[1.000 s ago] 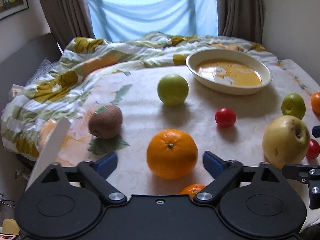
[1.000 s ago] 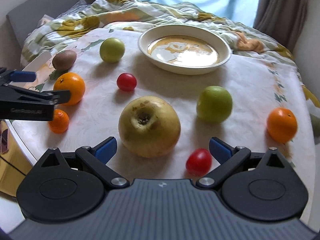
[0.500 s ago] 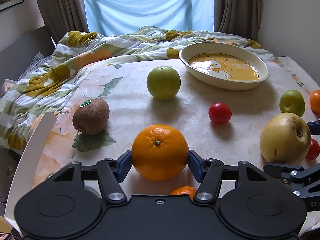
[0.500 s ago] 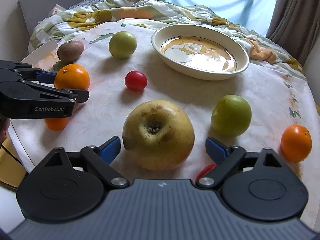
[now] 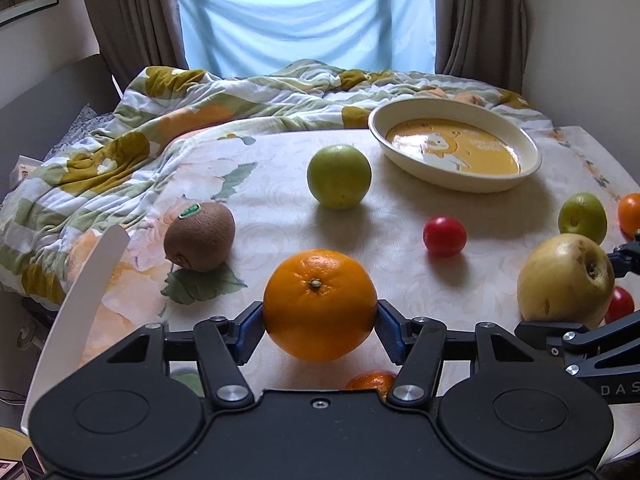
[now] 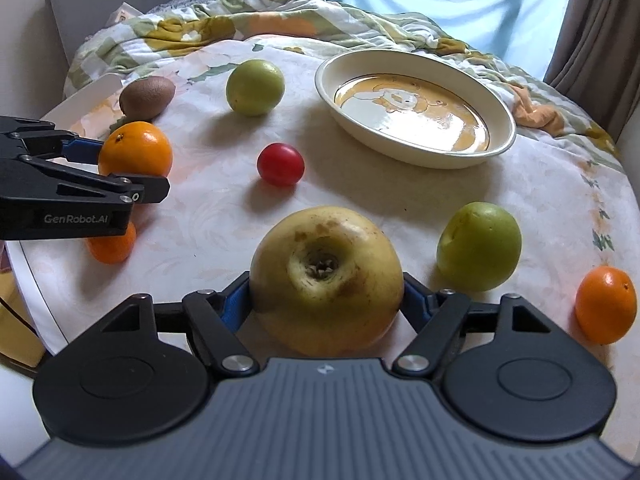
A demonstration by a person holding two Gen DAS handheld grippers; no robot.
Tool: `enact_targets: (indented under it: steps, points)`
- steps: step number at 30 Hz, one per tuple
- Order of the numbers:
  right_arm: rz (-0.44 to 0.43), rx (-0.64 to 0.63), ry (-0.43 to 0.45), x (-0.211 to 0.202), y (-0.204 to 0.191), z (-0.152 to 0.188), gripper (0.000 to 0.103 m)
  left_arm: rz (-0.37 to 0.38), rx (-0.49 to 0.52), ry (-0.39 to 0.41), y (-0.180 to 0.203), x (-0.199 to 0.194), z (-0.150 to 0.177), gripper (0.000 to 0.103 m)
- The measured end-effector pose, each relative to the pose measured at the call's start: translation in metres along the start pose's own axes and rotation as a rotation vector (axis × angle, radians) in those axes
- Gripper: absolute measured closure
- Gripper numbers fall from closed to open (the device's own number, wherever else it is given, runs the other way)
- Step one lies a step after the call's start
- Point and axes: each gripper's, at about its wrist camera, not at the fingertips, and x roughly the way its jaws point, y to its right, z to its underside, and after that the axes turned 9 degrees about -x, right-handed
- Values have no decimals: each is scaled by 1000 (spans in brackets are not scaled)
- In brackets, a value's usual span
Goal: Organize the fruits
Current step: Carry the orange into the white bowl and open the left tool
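Observation:
A large orange (image 5: 320, 304) sits between the blue pads of my left gripper (image 5: 320, 320), which is shut on it at the near left of the table. My right gripper (image 6: 326, 296) is closing its jaws around a big yellow apple (image 6: 326, 276), and both pads touch its sides. A cream bowl (image 6: 420, 158) with an orange picture inside stands empty at the back. Loose on the cloth are a green apple (image 5: 339, 176), a kiwi (image 5: 199, 236), a red tomato (image 5: 445, 236), a small mandarin (image 5: 370, 382), a second green apple (image 6: 479, 252) and another orange (image 6: 606, 304).
A flowered quilt (image 5: 168, 148) is heaped beyond the table's back edge, under the curtained window. A white panel (image 5: 80, 300) stands at the table's left edge. A second red tomato (image 5: 619, 304) lies behind the yellow apple, near the front edge.
The left jaws went from wide apart to closed on the orange. The right gripper slid forward around the yellow apple and its jaws came in against it.

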Motion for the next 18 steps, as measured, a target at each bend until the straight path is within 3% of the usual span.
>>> enact_targets:
  steps: [9,18]
  points:
    - [-10,4,46,-29,6,-15,13,5,-39,32,6,-32,-16,40]
    - [-31,36,75,-71,34,-37,13,43,-49,66,25,-63,-57,40]
